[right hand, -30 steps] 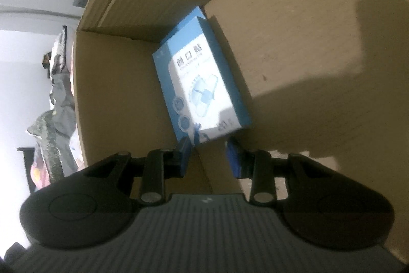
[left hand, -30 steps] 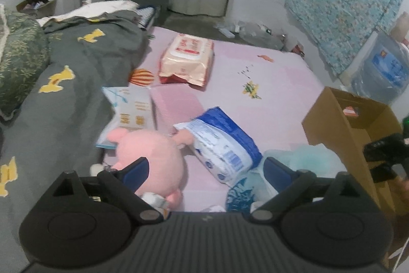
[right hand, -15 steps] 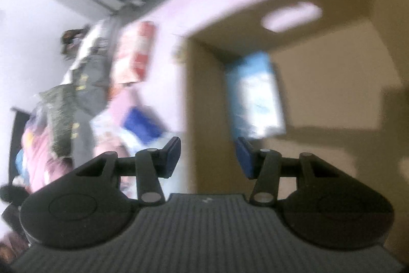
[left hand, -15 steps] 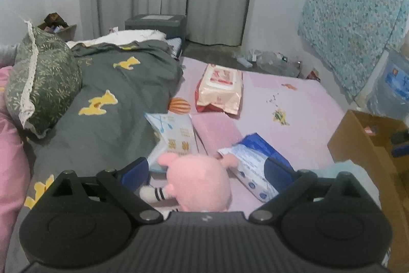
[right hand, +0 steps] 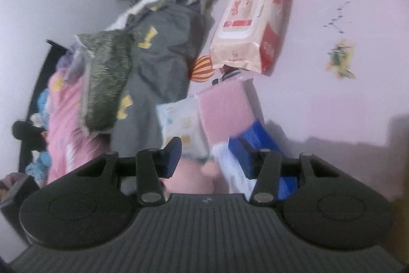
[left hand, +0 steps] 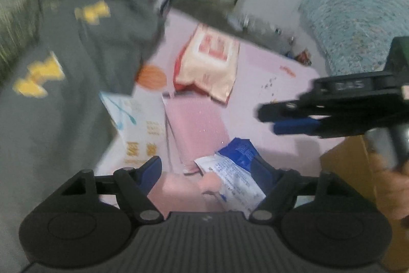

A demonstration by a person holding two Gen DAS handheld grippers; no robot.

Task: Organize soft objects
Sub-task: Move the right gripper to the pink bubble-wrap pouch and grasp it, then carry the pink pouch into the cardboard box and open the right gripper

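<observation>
The left gripper (left hand: pixel 205 172) sits low over the pink plush (left hand: pixel 179 193), jaws just narrowed from wide but not yet pressing; the plush lies between them at the near edge of the bed (left hand: pixel 294 104), its ear against the blue pack (left hand: pixel 237 170) at 3 o'clock of it. The likely step is gripping the plush for the box (left hand: pixel 345 170), which stands at 3 o'clock off the bed. To do it well, centre the fingers on the plush body alone, keeping the right-hand finger clear of the blue pack's crinkled end, and squeeze deep enough that the soft filling does not slip. The right gripper (right hand: pixel 211 155) hangs empty, jaws partly apart, above the same heap; it should pick another target, such as the pink pad (right hand: pixel 225 109) at 12 o'clock, to avoid collision.
</observation>
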